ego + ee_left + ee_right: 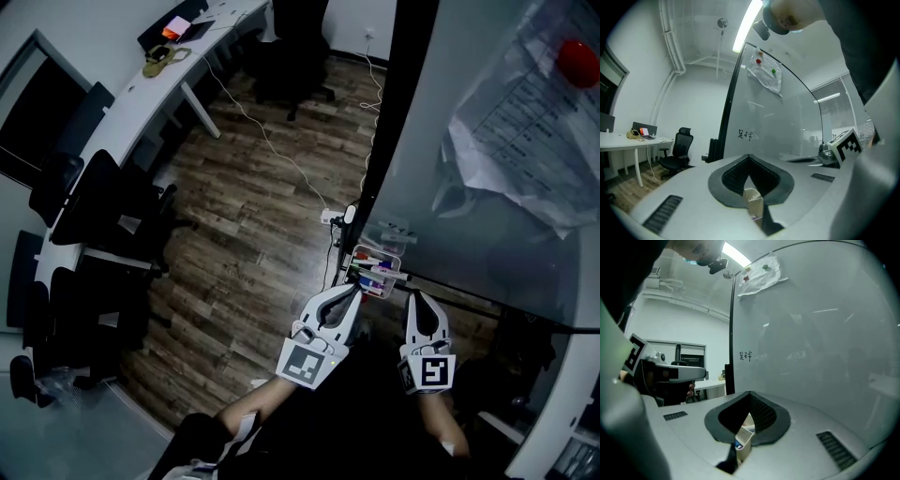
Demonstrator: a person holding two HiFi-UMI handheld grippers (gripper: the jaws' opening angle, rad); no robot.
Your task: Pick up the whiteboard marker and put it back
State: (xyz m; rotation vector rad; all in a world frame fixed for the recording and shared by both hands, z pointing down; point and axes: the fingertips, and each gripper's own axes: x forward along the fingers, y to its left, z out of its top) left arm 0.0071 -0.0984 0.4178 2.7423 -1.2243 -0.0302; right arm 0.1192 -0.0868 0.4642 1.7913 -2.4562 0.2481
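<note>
Lying in the small tray (pixel 361 252) at the whiteboard's (pixel 487 216) lower edge, the whiteboard marker (pixel 380 274) sits among other coloured pens. Just below the whiteboard, the left gripper (pixel 355 290) and right gripper (pixel 412 297) point towards that tray, each with its tongs pressed together on nothing. A short handwritten scrawl (pixel 745 135) on the whiteboard is illegible. The print on the sheet (pixel 525 141) pinned there under a red magnet (pixel 574 58) is too small to read.
</note>
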